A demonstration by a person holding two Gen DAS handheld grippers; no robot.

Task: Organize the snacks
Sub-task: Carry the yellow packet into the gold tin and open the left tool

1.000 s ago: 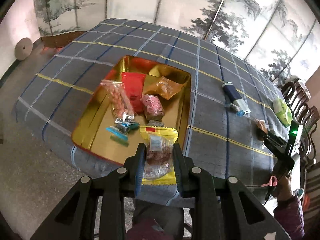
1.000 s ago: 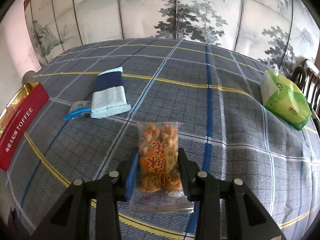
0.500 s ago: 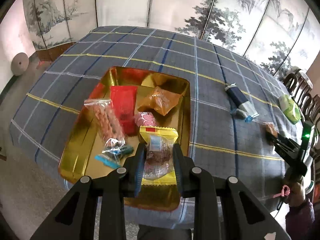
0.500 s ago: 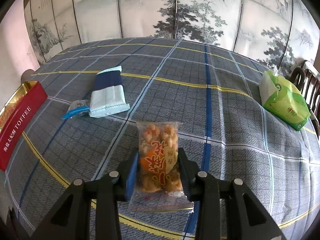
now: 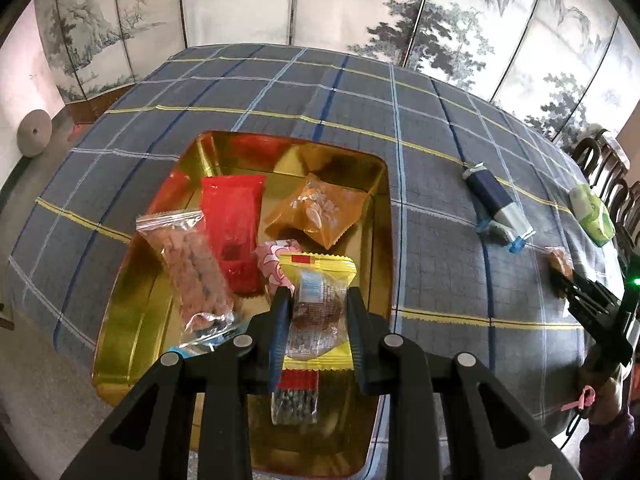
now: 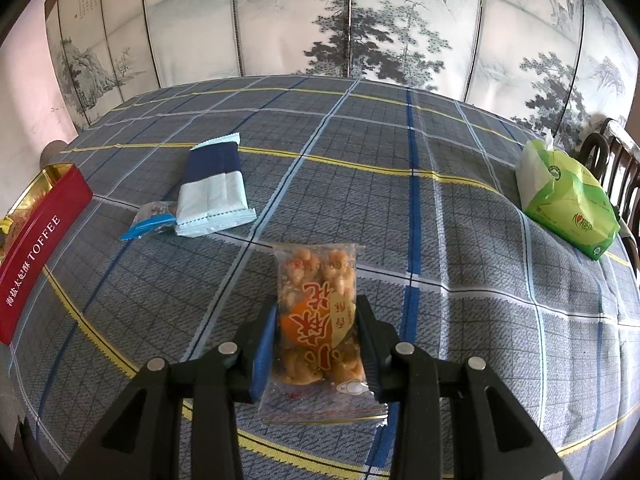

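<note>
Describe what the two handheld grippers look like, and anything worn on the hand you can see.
Both the left gripper and right gripper are matte black, with angular linkage arms joined by round silver pins. Each has one blue pad on its inner left finger. In the left wrist view the right gripper shows a green light; the hand beneath it has a pink tie and a dark purple sleeve.

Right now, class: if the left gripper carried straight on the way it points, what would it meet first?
Probably the gold tin. The left gripper, shut on the yellow-wrapped snack, points down into it, likely near the pink packet; depth is unclear.
</note>
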